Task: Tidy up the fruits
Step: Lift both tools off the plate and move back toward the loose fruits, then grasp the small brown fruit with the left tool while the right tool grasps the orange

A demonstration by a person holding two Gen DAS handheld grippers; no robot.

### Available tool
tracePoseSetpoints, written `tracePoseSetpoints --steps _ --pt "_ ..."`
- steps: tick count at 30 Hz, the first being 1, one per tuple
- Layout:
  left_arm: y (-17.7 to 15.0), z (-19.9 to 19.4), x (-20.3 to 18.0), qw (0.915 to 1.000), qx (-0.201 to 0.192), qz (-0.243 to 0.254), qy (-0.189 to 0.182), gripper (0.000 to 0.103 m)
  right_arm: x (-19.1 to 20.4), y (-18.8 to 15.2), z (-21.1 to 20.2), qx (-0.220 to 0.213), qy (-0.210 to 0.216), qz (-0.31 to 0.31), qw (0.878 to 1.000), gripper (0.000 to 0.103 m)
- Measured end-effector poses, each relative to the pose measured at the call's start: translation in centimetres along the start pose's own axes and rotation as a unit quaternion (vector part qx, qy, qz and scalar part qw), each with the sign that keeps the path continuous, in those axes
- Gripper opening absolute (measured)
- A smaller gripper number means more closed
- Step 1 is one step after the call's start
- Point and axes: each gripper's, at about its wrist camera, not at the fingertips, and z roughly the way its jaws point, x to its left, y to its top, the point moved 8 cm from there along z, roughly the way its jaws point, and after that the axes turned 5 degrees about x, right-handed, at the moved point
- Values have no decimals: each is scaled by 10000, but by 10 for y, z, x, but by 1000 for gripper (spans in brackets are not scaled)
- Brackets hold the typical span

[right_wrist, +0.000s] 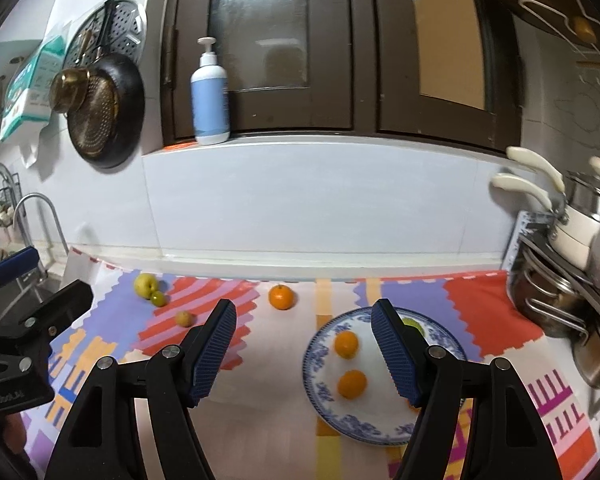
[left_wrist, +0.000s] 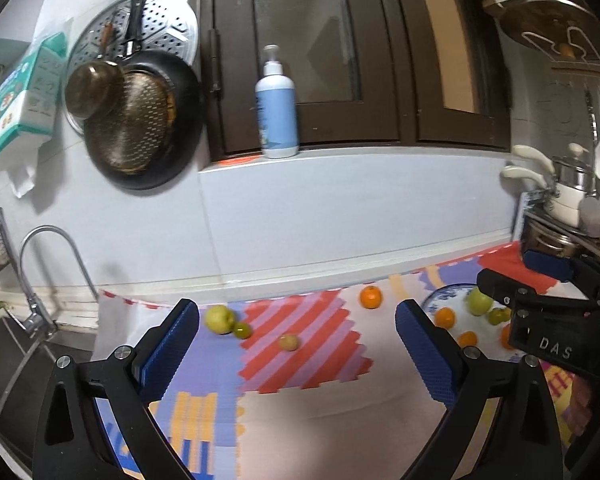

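A blue-patterned plate (right_wrist: 328, 408) lies on the colourful mat and holds several oranges and green fruits; two oranges (right_wrist: 346, 344) show in the right wrist view, the rest are hidden behind a finger. The plate also shows in the left wrist view (left_wrist: 440, 296). On the mat lie a loose orange (right_wrist: 282, 297) (left_wrist: 370, 297), a large yellow-green fruit (right_wrist: 146, 285) (left_wrist: 219, 319), a small green one (right_wrist: 159, 299) (left_wrist: 242, 330) touching it, and a small yellowish one (right_wrist: 184, 318) (left_wrist: 288, 342). My left gripper (left_wrist: 296, 344) is open and empty, above the mat. My right gripper (right_wrist: 304, 344) is open and empty, above the plate's left edge.
A sink with a tap (left_wrist: 40, 264) lies at the left. Stacked pots (right_wrist: 572, 240) stand at the right. A pump bottle (right_wrist: 210, 96) stands on the window ledge. Pans (left_wrist: 140, 120) hang on the wall.
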Motion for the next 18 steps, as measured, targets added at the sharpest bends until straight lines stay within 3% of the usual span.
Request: tracePoseSetpoints --steps 7,18 --pt "-7 20 19 9996 154 -14 239 94 6 7 36 349 107 32 9993 71" --pt "-31 94 28 9947 968 -353 -25 79 19 2 114 1044 305 -82 9940 71"
